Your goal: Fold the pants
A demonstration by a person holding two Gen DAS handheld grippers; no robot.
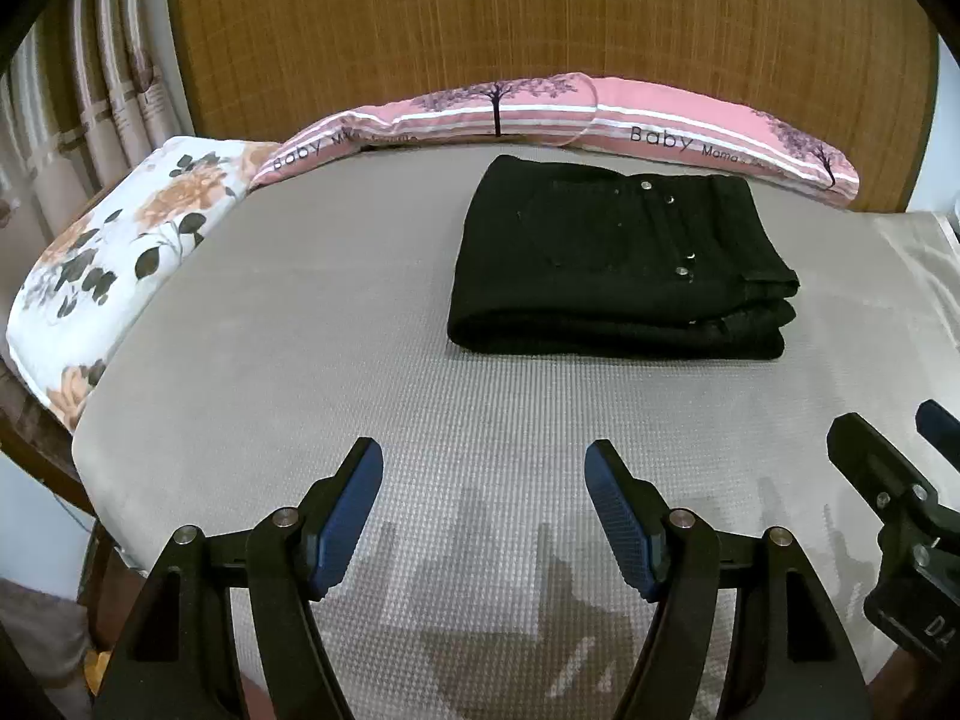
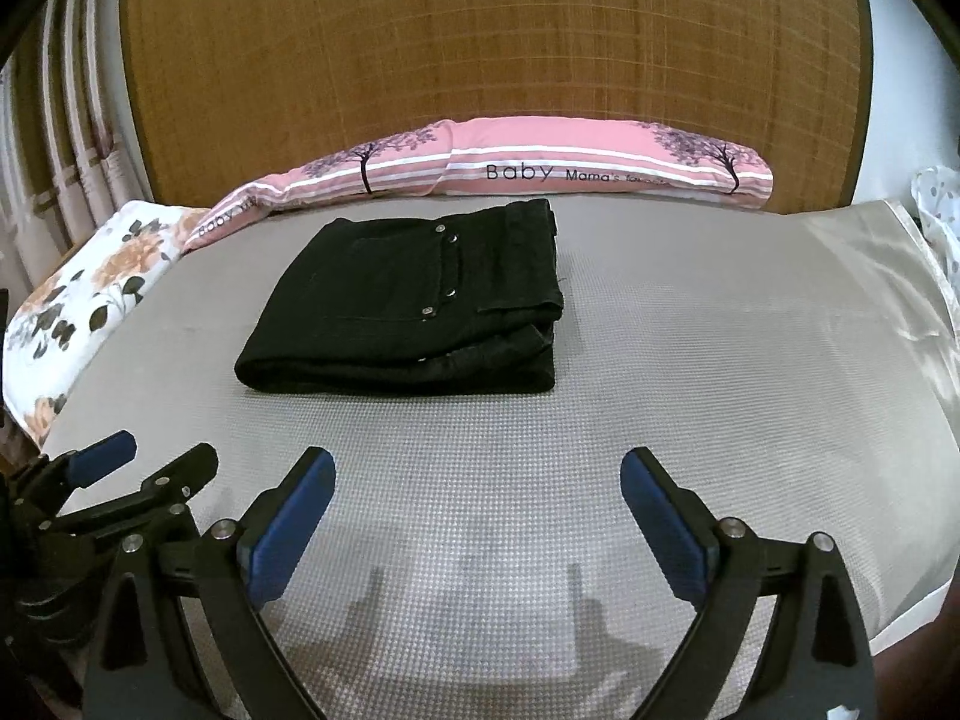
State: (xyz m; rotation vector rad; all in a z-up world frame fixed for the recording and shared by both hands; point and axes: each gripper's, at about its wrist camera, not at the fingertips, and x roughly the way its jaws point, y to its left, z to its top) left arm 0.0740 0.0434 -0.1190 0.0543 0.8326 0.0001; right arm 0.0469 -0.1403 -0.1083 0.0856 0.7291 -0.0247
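Black pants [image 1: 618, 264], folded into a thick, compact rectangular stack. Several layers show at the near edge; rivets and a pocket face up. The stack lies flat on the grey bed cover [image 1: 300, 360], toward the far side, just short of the pink bolster pillow [image 1: 540, 111] that runs along the wooden headboard [image 1: 480, 18]. Not touching the bolster as far as I can tell. By the look of it the folding is done or nearly so.

Long axis of the stack runs crosswise, roughly parallel to the bolster. Folded bend to the left, waistband and loose layer ends to the right.

Left gripper [image 1: 483, 510]: jaws apart, nothing between them, only bare cover below. The pants lie ahead of it and slightly right, well apart.

Right gripper [image 2: 477, 516]: jaws apart as well, empty. From it the pants lie ahead and to the left, well apart.

Neither hand looks clearly nearer; both sit back at the near side of the cover, side by side. Any tidying touch would mean reaching forward, the right for the waistband end, the left for the bend.

Floral pillow [image 1: 120, 252] left of the bolster, curtains [image 1: 78, 120] beyond.
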